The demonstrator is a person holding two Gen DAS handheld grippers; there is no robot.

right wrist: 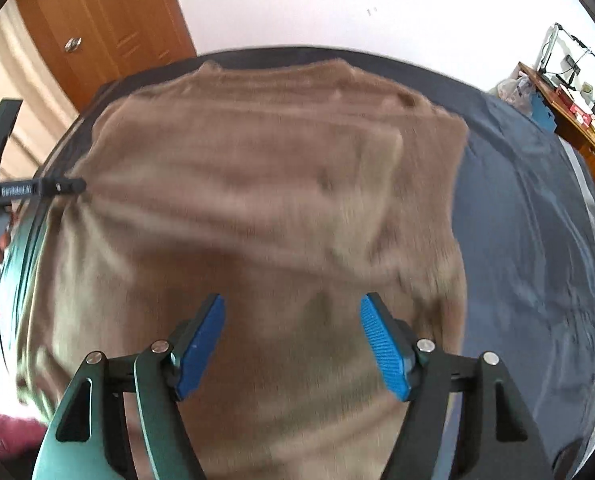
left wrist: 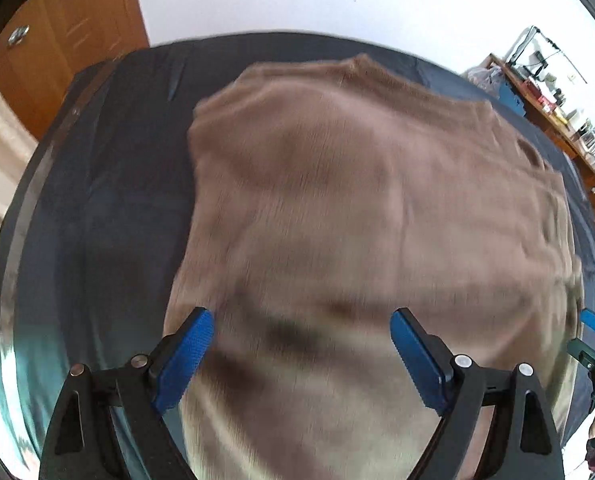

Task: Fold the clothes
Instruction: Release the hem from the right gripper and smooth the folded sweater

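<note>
Fingers of both the left gripper (left wrist: 301, 320) and right gripper (right wrist: 292, 307) spread wide, empty, above brown sweater (left wrist: 357, 200) on dark bedsheet (left wrist: 109, 208).

One brown garment (left wrist: 377, 208) on one dark sheet (left wrist: 109, 208), two hand-held grippers, one wooden door (right wrist: 109, 28).

- Left gripper (left wrist: 302, 354): jaws spread wide, blue pads (left wrist: 185, 364) well apart, nothing held between them.
- Right gripper (right wrist: 293, 350): likewise parted, blue pads (right wrist: 385, 350) apart, angled outward, empty.
</note>
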